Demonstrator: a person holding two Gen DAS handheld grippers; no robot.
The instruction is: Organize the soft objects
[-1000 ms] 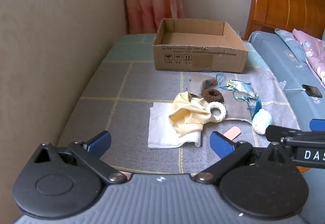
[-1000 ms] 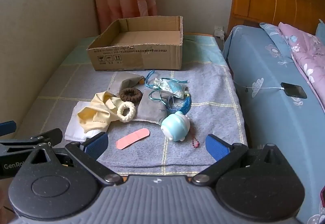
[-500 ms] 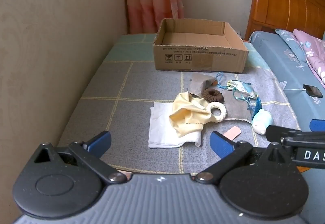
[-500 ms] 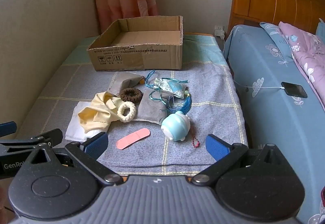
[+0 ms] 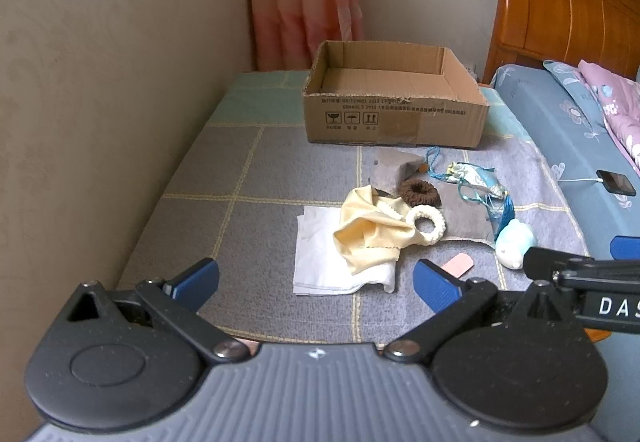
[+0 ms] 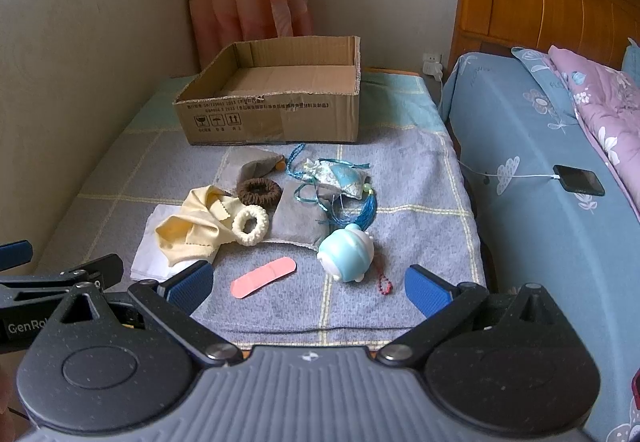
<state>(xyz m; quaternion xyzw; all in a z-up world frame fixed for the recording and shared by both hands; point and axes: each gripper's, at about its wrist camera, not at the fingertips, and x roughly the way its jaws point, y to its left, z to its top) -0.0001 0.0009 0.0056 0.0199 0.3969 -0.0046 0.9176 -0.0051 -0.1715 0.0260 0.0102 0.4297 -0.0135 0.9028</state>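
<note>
Stuff to tidy lies in a little heap on the gray checked blanket [image 6: 420, 177], and the cardboard box [image 6: 276, 113] sits empty behind it, near the curtain. Both grippers hang back at the near edge, holding nothing. The left gripper [image 5: 316, 278] has its blue pads spread wide, and so does the right gripper [image 6: 308, 286]. The pink bandage [image 6: 263, 277] is the closest thing to the right gripper, just ahead of it and a bit to the left. Its long side runs slanted, from near-left up to far-right, so I think the gripper would need to turn a little to pinch across it. The round blue toy [image 6: 347, 254] sits just beside the bandage, straight ahead too. The yellow cloth [image 5: 370, 234] on the white cloth [image 5: 320, 262] lies right in front of the left gripper, so that hand is nearer to it. The white scrunchie [image 5: 426, 225] touches the yellow cloth.
</note>
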